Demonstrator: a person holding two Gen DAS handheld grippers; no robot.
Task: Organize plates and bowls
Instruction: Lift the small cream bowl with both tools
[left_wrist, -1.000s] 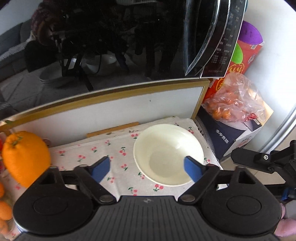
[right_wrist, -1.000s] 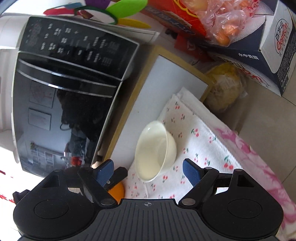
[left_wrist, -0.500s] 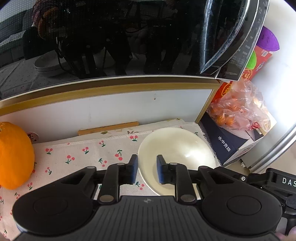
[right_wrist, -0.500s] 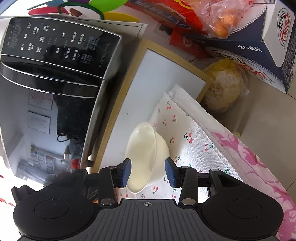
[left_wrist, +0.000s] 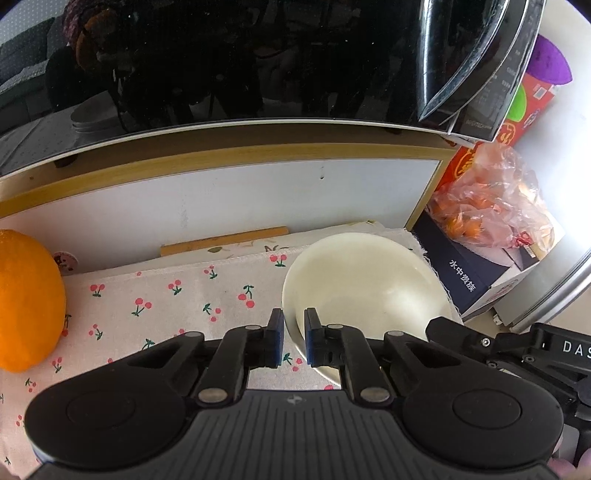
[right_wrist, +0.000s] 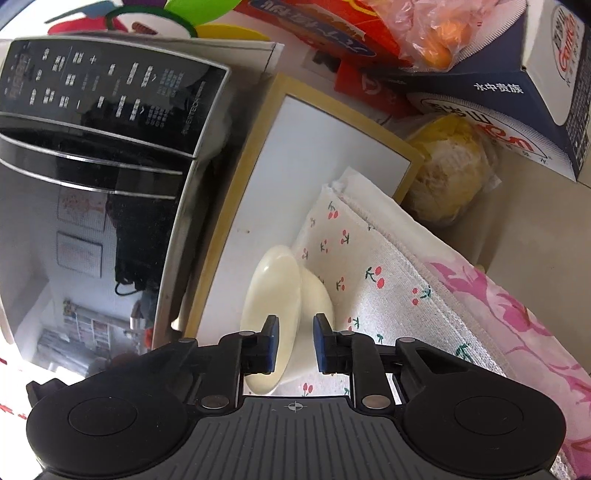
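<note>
Cream bowl: one glossy bowl is sitting on the cherry-print cloth, at the cloth's right end, near the white board under the microwave; it is empty as far as its inside is showing.

Left gripper: the left gripper is standing narrow, its blue pads either side of the bowl's near-left rim; they are looking set to pinch the wall, though contact itself is hard to confirm.

Right gripper: the right gripper is also drawn narrow, straddling the bowl at its near edge, one pad over the inside and one by the outer wall; whether it is gripping yet, I cannot tell.

Both views: the two grippers are working on the same bowl from different sides, the right one showing at the far right of the left wrist view.

Surroundings: an orange is lying at the cloth's left end, well apart from the bowl; a bag of small oranges is resting on a dark box to the right.

Done so far: nothing is looking sorted yet; the bowl is appearing to rest on the cloth, not lifted.

Left to do: judging from this, the grasp is being settled, then the bowl is needing a lift and a carry to its stacking place.

Other crockery: no plates or second bowl are showing directly, only a faint pale stack reflected in the microwave door.
</note>
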